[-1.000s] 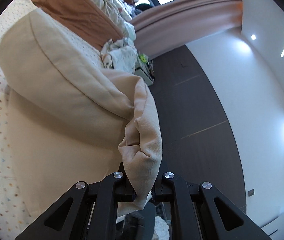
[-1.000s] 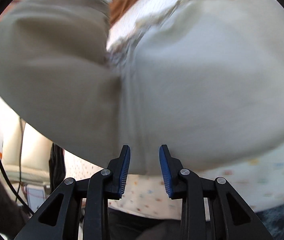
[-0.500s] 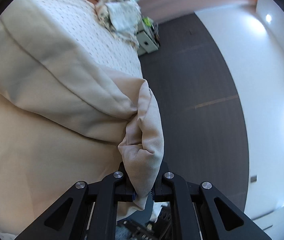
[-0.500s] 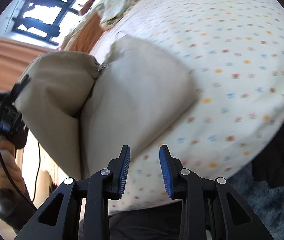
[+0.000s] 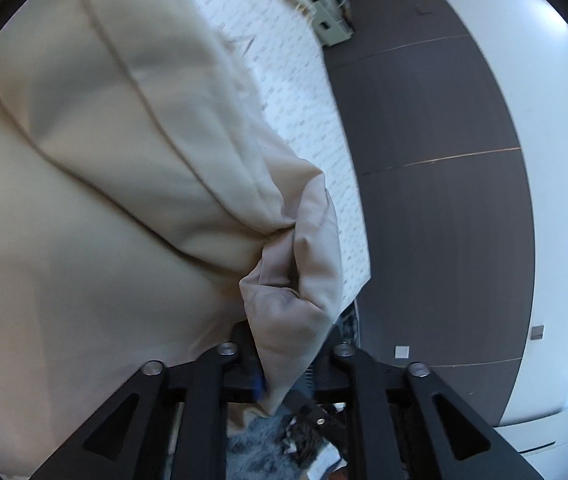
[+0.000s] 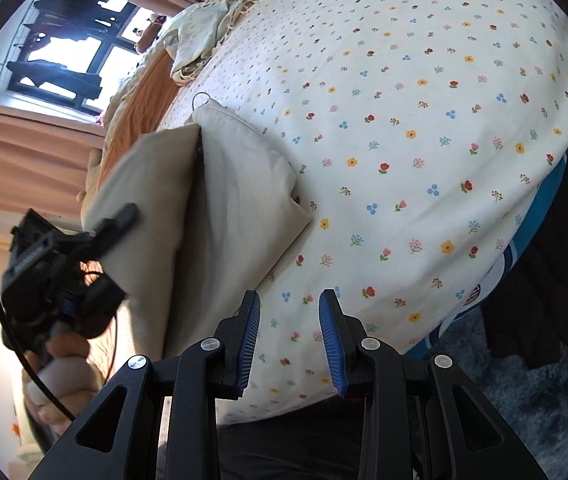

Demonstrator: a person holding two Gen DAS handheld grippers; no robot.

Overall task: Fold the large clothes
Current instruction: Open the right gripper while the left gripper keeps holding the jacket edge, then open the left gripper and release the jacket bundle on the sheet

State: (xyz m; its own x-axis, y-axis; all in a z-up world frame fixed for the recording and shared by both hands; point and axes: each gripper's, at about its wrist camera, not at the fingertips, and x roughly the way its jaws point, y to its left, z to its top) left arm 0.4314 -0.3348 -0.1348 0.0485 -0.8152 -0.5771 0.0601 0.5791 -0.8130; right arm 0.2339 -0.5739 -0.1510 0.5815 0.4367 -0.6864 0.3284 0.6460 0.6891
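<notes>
Left tongs (image 5: 284,364), jaws opening, release the beige garment (image 5: 123,200) corner lying between them onto the bed (image 6: 424,140); right tongs (image 6: 290,340) hover open, empty.

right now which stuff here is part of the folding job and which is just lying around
Part of the job:
- beige garment, being folded on the bed
- left gripper, jaws opening, a bunched corner of the garment between them
- right gripper, open, nothing between its pads

Just lying about:
- flowered bedsheet
- crumpled cream cloth
- orange blanket
- dark clothing beside the bed
</notes>
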